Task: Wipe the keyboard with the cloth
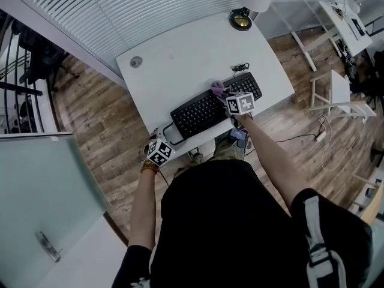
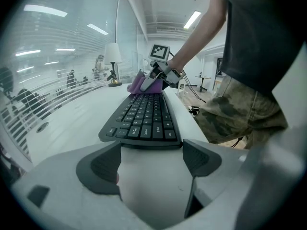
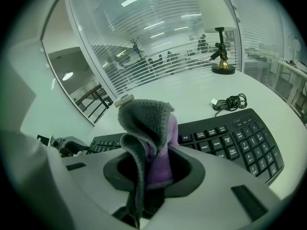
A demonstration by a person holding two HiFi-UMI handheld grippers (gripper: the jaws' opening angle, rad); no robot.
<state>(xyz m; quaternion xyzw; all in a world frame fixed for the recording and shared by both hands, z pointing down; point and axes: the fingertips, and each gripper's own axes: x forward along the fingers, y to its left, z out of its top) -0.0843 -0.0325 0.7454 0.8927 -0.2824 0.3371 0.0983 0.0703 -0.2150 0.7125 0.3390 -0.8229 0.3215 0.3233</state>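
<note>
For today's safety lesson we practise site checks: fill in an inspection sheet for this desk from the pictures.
Surface: white table.
Job's things: black keyboard near the front edge; purple-grey cloth over its keys.
Clutter: lamp at the far edge.
Grippers: right gripper shut on cloth; left gripper open at the keyboard's end.
Cables: coiled cable behind the keyboard.
Surroundings: wood floor, slatted glass wall.
</note>
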